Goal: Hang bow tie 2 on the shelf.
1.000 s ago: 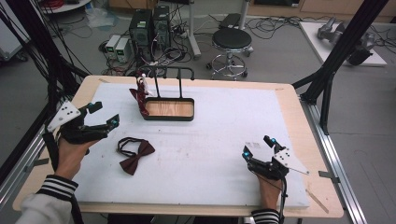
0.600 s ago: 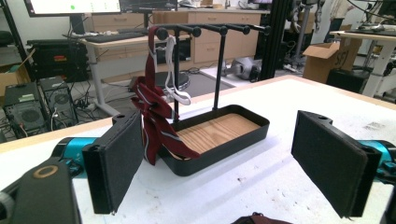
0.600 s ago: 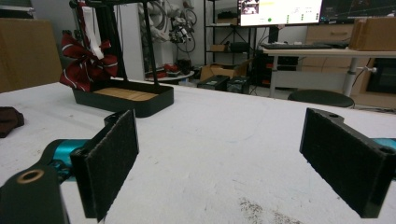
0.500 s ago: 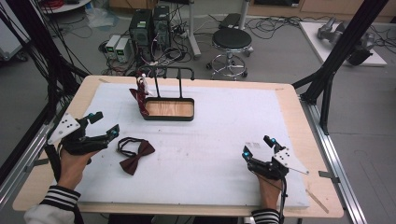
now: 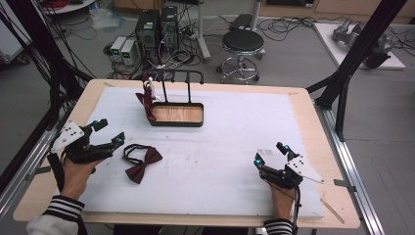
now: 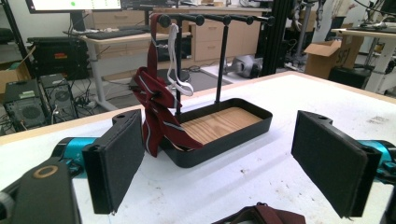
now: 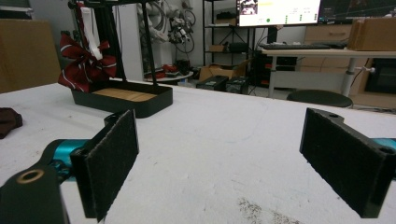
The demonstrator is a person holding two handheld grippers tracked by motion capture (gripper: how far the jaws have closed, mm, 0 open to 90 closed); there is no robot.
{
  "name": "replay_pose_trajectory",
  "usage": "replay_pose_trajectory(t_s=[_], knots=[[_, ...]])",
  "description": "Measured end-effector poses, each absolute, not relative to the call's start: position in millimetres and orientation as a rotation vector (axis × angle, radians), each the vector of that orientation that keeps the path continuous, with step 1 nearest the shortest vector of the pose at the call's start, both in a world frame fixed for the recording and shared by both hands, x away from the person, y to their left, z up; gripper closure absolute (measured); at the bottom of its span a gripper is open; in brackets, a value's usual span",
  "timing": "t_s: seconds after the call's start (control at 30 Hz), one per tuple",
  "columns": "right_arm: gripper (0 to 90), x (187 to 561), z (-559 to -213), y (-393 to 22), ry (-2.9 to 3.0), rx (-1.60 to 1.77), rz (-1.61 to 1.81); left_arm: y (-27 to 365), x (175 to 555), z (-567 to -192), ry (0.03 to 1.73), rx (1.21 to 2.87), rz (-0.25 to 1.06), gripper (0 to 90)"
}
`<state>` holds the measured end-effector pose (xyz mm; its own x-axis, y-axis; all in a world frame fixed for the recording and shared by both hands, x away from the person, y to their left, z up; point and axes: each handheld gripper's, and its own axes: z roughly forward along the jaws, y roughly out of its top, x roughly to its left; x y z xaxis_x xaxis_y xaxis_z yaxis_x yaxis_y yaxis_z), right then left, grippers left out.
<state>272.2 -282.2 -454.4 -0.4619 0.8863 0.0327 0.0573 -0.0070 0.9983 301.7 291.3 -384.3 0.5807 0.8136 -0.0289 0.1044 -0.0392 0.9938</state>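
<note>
Landmark: the black stand tray [image 5: 176,115] with its wooden floor, at the far middle of the white table mat [image 5: 220,156].

Nearest, well this side of the tray: left gripper [image 5: 108,132] on the person's left hand [image 5: 76,171], jaws spread wide, nothing between them; right gripper [image 5: 270,153] toward the mat's near right corner, jaws likewise wide and empty.

Between left gripper and tray: dark red bow tie [image 5: 141,163] with black strap, flat on the mat just beside the left jaw tips. In the left gripper view its top edge [image 6: 261,215] is cut off by the frame.

At the tray: a striped red tie [image 6: 156,112] and a white band [image 6: 173,70] hang from the rack bar [image 6: 210,19], tie draping over the tray's left rim.

Beyond the tray, off the table: computer towers [image 5: 156,27], tangled cables, a black stool [image 5: 243,41], grey floor. Items in the far right corner are too indistinct to name.
</note>
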Motion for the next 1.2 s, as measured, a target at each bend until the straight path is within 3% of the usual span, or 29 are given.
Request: replay_pose_trajectory(t_s=[0.23,0.5,0.8,1.2], knots=[[10.9,271.9,-454.4,-282.2,1.591,0.995,1.546,292.3,299.8,-380.6,0.811,1.537,0.682,15.5],[10.9,271.6,-454.5,-282.6,1.587,0.994,1.549,291.5,296.4,-369.3,0.81,1.606,0.531,10.7],[10.9,271.0,-454.7,-282.4,1.587,0.996,1.555,279.2,293.8,-356.2,0.762,1.833,0.457,10.2],[10.9,270.9,-454.8,-283.1,1.585,0.986,1.558,246.4,296.0,-376.2,0.807,2.133,0.354,10.6]])
